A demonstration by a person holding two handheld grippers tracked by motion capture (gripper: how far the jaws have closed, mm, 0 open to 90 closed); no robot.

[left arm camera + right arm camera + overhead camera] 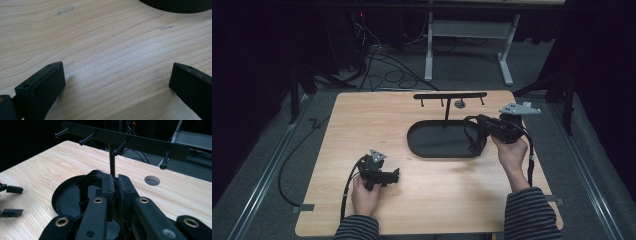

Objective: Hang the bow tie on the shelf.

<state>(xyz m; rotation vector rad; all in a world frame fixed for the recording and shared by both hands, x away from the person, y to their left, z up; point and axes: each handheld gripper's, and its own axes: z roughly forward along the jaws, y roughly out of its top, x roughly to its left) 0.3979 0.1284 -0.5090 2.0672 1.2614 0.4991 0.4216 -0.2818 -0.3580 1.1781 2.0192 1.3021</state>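
Note:
A black oval tray (432,145) lies mid-table, and a thin post rises from its far edge to a crossbar with several pegs (450,95) (140,142). My right gripper (477,121) (115,178) hovers over the tray's right end, pointing at the post. Its jaws are shut on a thin black strap-like loop (473,140) (83,186) that hangs down toward the tray. What the loop is I cannot tell. My left gripper (393,176) (116,82) rests low on the wood at the front left, open, with bare table between its jaws.
A round hole (459,104) (152,180) is cut in the tabletop behind the stand. Cables and a white desk frame (469,45) stand on the floor beyond the far edge. Bare wood (362,125) lies left of the tray and along the front.

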